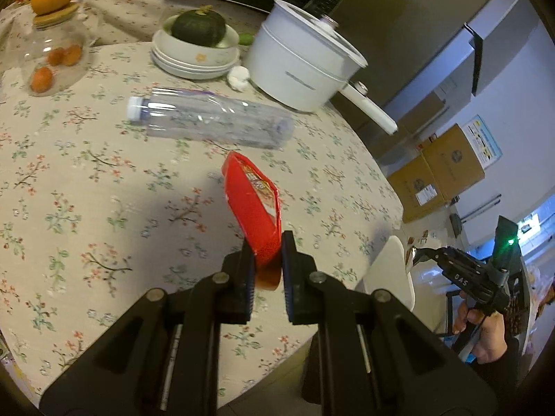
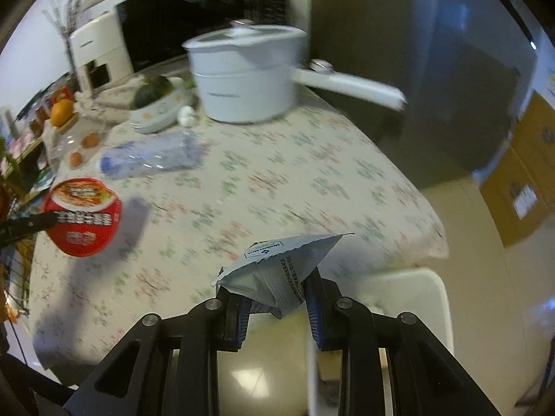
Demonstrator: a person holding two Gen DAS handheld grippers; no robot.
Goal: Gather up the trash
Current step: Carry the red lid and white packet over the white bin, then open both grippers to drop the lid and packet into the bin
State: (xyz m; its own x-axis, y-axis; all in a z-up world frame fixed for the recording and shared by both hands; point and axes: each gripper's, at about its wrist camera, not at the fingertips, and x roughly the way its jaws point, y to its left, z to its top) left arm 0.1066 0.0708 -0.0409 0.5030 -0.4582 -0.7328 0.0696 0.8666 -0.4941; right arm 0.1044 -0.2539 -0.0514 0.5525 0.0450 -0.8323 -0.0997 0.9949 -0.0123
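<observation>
My left gripper [image 1: 267,260] is shut on the rim of a red instant-noodle cup [image 1: 255,208] and holds it above the floral tablecloth. The cup also shows in the right wrist view [image 2: 83,216], at the left. My right gripper [image 2: 277,298] is shut on a silver-white snack wrapper [image 2: 277,274] and holds it above a white bin [image 2: 430,298] beside the table edge. An empty clear plastic bottle [image 1: 211,121] lies on its side further back; it also shows in the right wrist view [image 2: 152,157]. A crumpled white tissue [image 1: 238,77] lies by the pot.
A white electric pot [image 1: 301,66] with a long handle stands at the back. Stacked bowls hold a dark squash [image 1: 199,27]. A glass jar [image 1: 52,59] with an orange on top stands back left. Cardboard boxes [image 1: 447,170] stand on the floor to the right.
</observation>
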